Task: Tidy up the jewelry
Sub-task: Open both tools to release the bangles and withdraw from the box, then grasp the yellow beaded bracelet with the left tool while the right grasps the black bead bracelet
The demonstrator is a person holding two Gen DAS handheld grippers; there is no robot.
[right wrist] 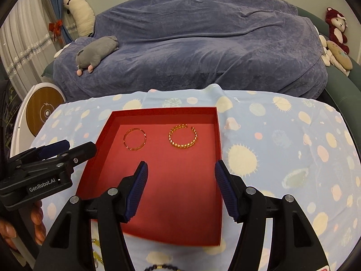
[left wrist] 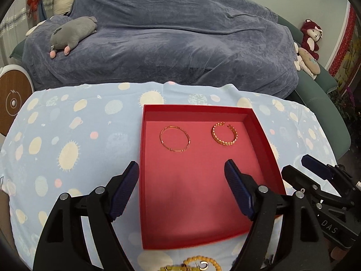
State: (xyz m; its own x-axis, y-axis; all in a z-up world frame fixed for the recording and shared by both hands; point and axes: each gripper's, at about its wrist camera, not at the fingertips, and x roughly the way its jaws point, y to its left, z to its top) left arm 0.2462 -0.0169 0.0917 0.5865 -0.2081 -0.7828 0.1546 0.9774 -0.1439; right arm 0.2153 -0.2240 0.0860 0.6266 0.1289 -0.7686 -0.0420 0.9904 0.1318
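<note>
Both the left claw (left wrist: 181,169) and right claw (right wrist: 180,169) hang released and empty above the red tray (left wrist: 266,144). Two gold bangles, a thin one (left wrist: 174,141) and an open chain-pattern cuff (left wrist: 225,133), lie apart at frame centre. They look light, stiff and slippery, so pinching across the rim seems best.

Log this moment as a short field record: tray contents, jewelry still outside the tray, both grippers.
container: red tray on the patterned blue cloth
in tray: thin gold bangle at far left, chain-style open gold bangle at far right, apart from each other
outside tray: yellow bead strand on the near side, partly cut off by the frame
left gripper: open, empty, over the tray's near part
right gripper: open, empty, over the tray's near part
</note>
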